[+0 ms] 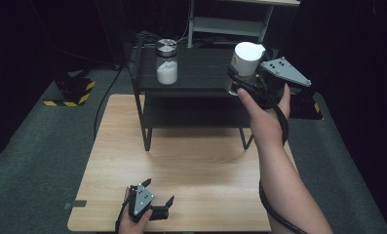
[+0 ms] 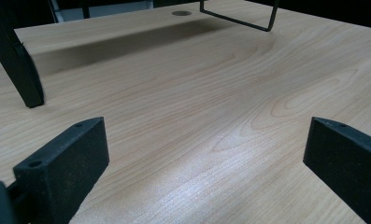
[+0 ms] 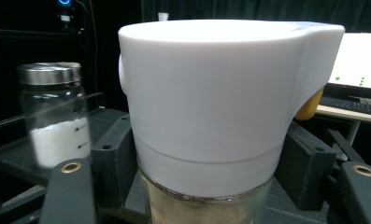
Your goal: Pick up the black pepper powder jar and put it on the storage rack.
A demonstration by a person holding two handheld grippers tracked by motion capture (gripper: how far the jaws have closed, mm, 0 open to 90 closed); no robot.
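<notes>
My right gripper (image 1: 237, 84) is shut on a glass jar with a tall white cap (image 1: 247, 58), held up above the right end of a black shelf (image 1: 201, 73). In the right gripper view the white cap (image 3: 211, 93) looms close. Brownish powder shows in the glass below it, and the pads (image 3: 113, 158) press the jar from both sides. A second jar with a silver lid (image 1: 166, 62) stands on the shelf's left end, holding white powder (image 3: 57, 144). My left gripper (image 1: 160, 191) rests open at the table's near edge, with bare wood between its jaws (image 2: 206, 154).
The black shelf stands on the far half of the light wooden table (image 1: 196, 161), and its thin legs (image 2: 15, 60) come down onto the wood. Grey carpet surrounds the table. A metal rack (image 1: 230, 24) stands behind the shelf.
</notes>
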